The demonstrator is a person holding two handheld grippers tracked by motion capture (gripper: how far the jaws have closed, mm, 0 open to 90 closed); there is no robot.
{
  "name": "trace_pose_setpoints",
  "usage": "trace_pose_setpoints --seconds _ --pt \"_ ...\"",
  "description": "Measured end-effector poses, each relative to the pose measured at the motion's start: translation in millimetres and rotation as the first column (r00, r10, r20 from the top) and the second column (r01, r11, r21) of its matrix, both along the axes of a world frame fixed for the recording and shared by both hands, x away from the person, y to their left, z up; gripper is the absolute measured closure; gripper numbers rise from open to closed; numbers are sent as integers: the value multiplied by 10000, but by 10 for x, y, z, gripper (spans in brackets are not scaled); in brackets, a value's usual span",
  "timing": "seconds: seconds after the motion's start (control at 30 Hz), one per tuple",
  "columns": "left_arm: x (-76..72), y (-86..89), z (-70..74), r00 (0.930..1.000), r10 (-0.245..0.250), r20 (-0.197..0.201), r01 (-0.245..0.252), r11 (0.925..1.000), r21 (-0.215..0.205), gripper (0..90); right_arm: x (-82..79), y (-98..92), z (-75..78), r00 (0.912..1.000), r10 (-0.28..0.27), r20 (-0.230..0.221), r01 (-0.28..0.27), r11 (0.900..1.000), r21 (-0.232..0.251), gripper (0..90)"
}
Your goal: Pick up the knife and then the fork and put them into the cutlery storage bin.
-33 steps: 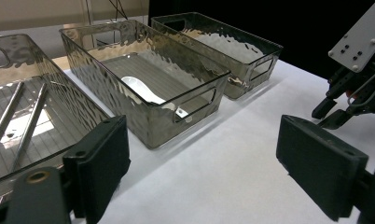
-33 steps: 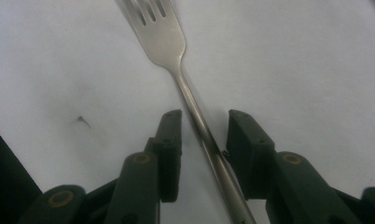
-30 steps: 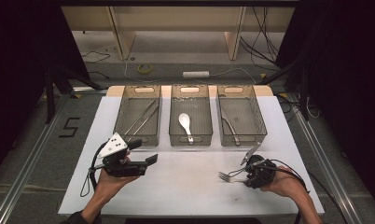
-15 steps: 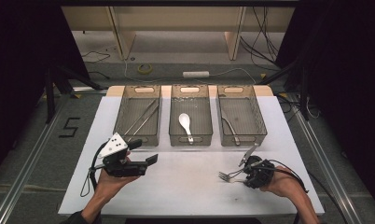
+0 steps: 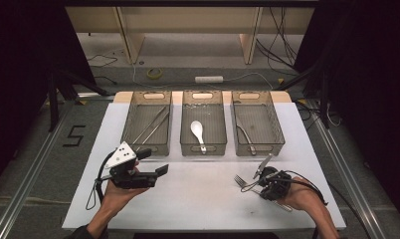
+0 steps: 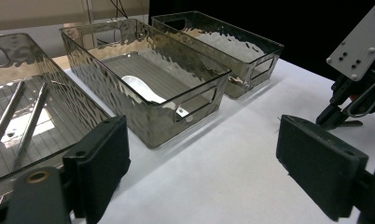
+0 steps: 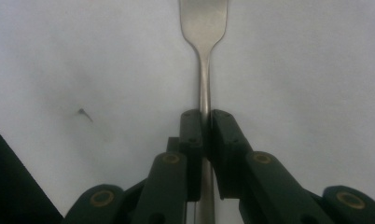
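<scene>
Three clear bins (image 5: 203, 130) line the white bench (image 5: 198, 199), already holding chopsticks (image 5: 150, 124), a spoon (image 5: 198, 133) and one utensil. Left gripper (image 5: 153, 175) fingers gape empty; right gripper (image 5: 260, 183) fingers clamp a fork (image 7: 204, 51), seemingly unsorted.

The room is dark at both sides, with black curtains (image 5: 24, 59). A white bench (image 5: 198, 194) stands on a grey floor (image 5: 39, 164). A black "5" (image 5: 74, 135) is marked on the floor. Behind the bench are wooden legs (image 5: 131, 37), cables (image 5: 280, 30), a yellow tape roll (image 5: 155, 73) and a white power strip (image 5: 209, 79).
</scene>
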State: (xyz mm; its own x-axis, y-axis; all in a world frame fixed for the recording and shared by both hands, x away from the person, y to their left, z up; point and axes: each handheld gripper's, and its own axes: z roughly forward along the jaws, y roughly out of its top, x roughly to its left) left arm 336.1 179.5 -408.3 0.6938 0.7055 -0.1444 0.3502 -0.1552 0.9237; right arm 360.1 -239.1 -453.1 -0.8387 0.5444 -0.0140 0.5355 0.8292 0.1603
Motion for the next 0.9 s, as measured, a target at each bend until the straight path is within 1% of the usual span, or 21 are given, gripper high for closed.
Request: trace_pose_setpoints --seconds 0.13,0.2,0.27,0.4,0.47,0.53,0.57,0.73,0.8,0.83,0.9 --pt "2 3 1 10000 -20 3 20 10000 33 168 3 10 1 9999 100 5 -100 9999 -83 841" --pt "2 3 1 10000 -13 8 13 10000 36 168 5 17 -2 9997 232 102 -231 9996 -140 843" --pt "0 1 1 10000 -6 -2 6 10000 13 168 -2 31 5 9997 219 65 -217 9995 -246 845" --pt "-1 1 2 10000 -16 -2 16 10000 12 168 0 35 6 9991 402 124 -399 9988 -279 847" --pt "1 3 2 10000 -24 8 24 10000 25 168 -4 38 9 9992 385 123 -381 9989 -277 847" --pt "0 1 1 10000 -16 0 16 10000 8 168 -1 26 20 9987 486 124 -482 9983 -333 848" --pt "0 2 2 10000 -31 13 31 10000 27 168 -2 19 30 9989 437 178 -431 9985 -330 848" --pt "0 0 1 10000 -15 3 15 10000 19 168 -11 -23 133 9983 277 521 -277 9996 -4 849" --pt "-2 -1 2 10000 -12 6 12 10000 7 168 -11 -29 147 9981 277 551 -282 9996 74 848" --pt "0 0 2 10000 -15 16 15 10000 14 168 -10 -46 182 9971 234 722 -256 9992 294 849" --pt "1 1 2 10000 -15 8 15 10000 16 168 -7 -61 213 9963 112 847 -154 9987 491 849"
